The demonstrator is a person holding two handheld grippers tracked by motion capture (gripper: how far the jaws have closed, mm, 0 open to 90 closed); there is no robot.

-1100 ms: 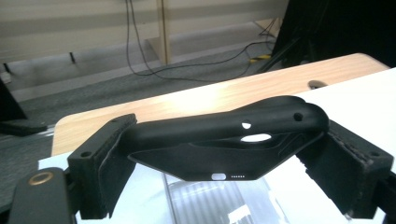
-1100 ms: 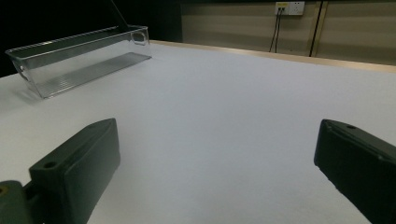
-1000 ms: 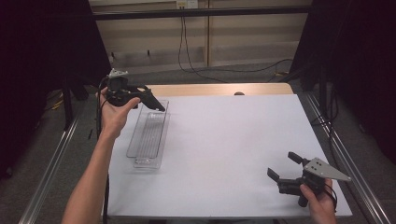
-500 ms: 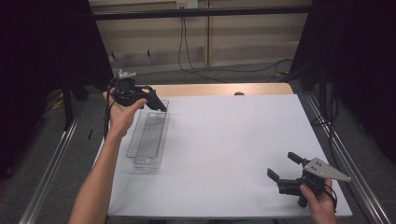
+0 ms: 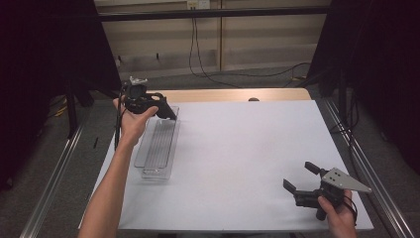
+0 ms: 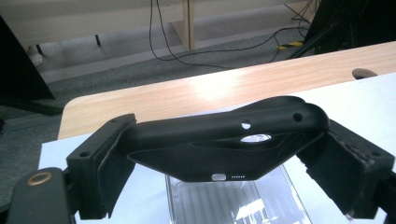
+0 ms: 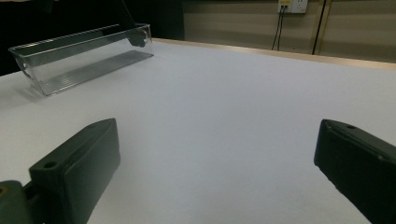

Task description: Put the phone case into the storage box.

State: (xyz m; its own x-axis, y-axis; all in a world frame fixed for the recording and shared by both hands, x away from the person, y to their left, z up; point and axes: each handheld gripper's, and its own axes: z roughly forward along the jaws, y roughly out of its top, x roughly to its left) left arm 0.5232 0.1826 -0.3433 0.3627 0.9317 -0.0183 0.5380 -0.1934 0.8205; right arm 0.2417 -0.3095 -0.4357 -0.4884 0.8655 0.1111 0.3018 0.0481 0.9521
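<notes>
Left gripper (image 6: 224, 163) clamped a black phone case (image 6: 229, 140) by its ends above the clear tray's (image 5: 158, 144) far end; the bowed case could spring free if squeezed harder.

1. A white tabletop (image 5: 237, 153) covers the centre of the frame.
2. A wooden strip (image 5: 233, 95) edges its far side.
3. Black cables (image 5: 218, 74) trail across the grey floor (image 5: 223, 82) at upper centre.
4. A wall socket (image 5: 197, 4) sits at top centre.
</notes>
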